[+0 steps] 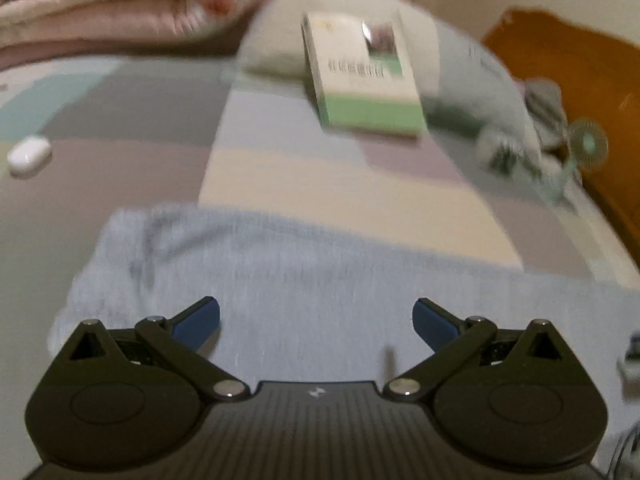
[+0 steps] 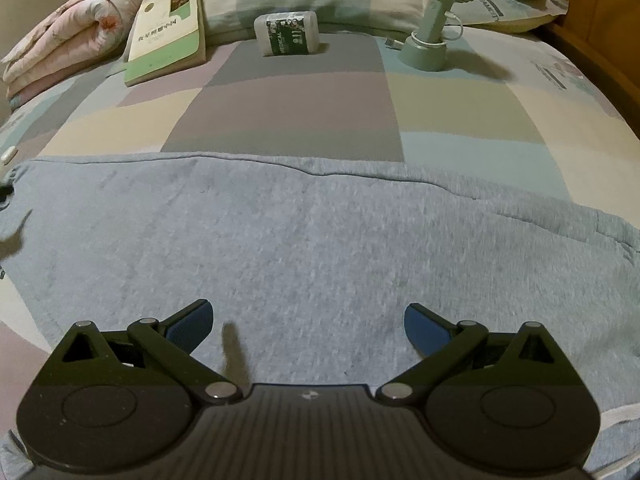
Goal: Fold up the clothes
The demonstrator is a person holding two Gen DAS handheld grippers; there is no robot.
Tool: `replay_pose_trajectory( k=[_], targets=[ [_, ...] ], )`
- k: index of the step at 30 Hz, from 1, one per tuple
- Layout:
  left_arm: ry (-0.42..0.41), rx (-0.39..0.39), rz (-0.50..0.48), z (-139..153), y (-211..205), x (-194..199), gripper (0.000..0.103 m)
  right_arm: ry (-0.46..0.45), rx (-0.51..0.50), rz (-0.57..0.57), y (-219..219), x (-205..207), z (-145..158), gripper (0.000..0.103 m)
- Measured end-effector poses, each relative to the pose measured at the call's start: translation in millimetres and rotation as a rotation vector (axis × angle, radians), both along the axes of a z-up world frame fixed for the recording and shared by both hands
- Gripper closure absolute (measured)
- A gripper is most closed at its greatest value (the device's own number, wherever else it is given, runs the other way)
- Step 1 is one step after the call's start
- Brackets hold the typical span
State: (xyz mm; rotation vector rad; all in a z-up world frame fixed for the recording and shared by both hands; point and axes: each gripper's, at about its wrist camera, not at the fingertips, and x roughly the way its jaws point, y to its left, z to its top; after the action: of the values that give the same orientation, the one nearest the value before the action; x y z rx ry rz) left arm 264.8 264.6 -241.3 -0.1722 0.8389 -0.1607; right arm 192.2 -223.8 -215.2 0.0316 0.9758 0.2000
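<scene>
On the bed (image 2: 288, 116), a grey garment (image 2: 320, 256) lies spread flat across the near edge. Both tools hover over it, released: the left tool (image 1: 316, 316) near the garment's left end, the right tool (image 2: 308, 322) over its middle. Toward the far edge sit a book (image 2: 168, 28), a fan (image 2: 436, 12) and a pink quilt (image 2: 68, 36).

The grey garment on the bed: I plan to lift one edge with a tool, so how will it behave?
The grey garment looks like soft knit lying flat, so it will probably droop and sag. Its fuzzy surface likely grips rather than slips. It seems light.
</scene>
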Motion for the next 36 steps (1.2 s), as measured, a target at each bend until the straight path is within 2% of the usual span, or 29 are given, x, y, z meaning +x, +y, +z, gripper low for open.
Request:
replay_pose_trajectory(
  k=[3, 7, 10, 13, 18, 20, 21, 23, 24, 26, 29, 31, 34, 36],
  targets=[
    [0.017, 0.043, 0.074, -5.5, 10.8, -8.5, 0.001, -0.01, 0.001, -0.006, -4.8, -0.9, 4.4, 0.0],
    [0.006, 0.068, 0.138, 8.9, -2.5, -18.1, 0.001, -0.008, 0.009, -0.069, -21.7, 2.2, 7.5, 0.0],
    [-0.023, 0.136, 0.046, 21.5, -43.4, -26.3, 0.001, -0.009, 0.001, -0.119, -33.3, 4.4, 8.0, 0.0],
    [-0.057, 0.211, -0.096, 24.9, -96.2, -33.6, 0.001, -0.022, -0.023, -0.146, -42.4, 4.5, 9.6, 0.0],
    [-0.067, 0.265, -0.271, 6.6, -162.3, -36.9, 0.001, -0.013, -0.063, -0.204, -58.1, 8.0, 11.2, 0.0],
    [-0.039, 0.306, -0.297, -4.7, -172.8, -39.9, 0.001, -0.003, -0.077, -0.23, -62.6, 14.3, 12.8, 0.0],
    [-0.028, 0.321, -0.302, -10.6, -173.5, -41.9, 0.001, 0.013, -0.095, -0.225, -61.7, 22.9, 11.0, 0.0],
    [-0.004, 0.274, -0.286, -17.7, -164.6, -46.9, 0.001, 0.066, -0.137, -0.212, -59.6, 41.1, 2.7, 0.0],
    [0.01, 0.223, -0.264, -19.5, -156.5, -48.2, 0.001, 0.082, -0.163, -0.211, -59.7, 50.7, -4.6, 0.0],
    [0.01, 0.219, -0.265, -19.4, -147.1, -53.8, 0.001, 0.106, -0.169, -0.211, -66.3, 63.8, -19.0, 0.0],
    [0.017, 0.255, -0.281, -16.7, -137.7, -64.4, 0.001, 0.097, -0.085, -0.287, -89.6, 71.8, -18.5, 0.0],
    [0.024, 0.276, -0.269, -8.7, -133.1, -64.7, 0.001, 0.103, -0.061, -0.279, -75.6, 76.0, -5.7, 0.0],
    [-0.06, 0.266, -0.275, 6.9, -126.4, -65.2, 0.001, 0.111, -0.026, -0.266, -54.6, 82.3, 13.5, 0.0],
    [-0.077, 0.26, -0.244, 8.9, -123.2, -55.1, 0.001, 0.115, -0.004, -0.255, -39.6, 86.7, 26.0, 0.0]
  ],
)
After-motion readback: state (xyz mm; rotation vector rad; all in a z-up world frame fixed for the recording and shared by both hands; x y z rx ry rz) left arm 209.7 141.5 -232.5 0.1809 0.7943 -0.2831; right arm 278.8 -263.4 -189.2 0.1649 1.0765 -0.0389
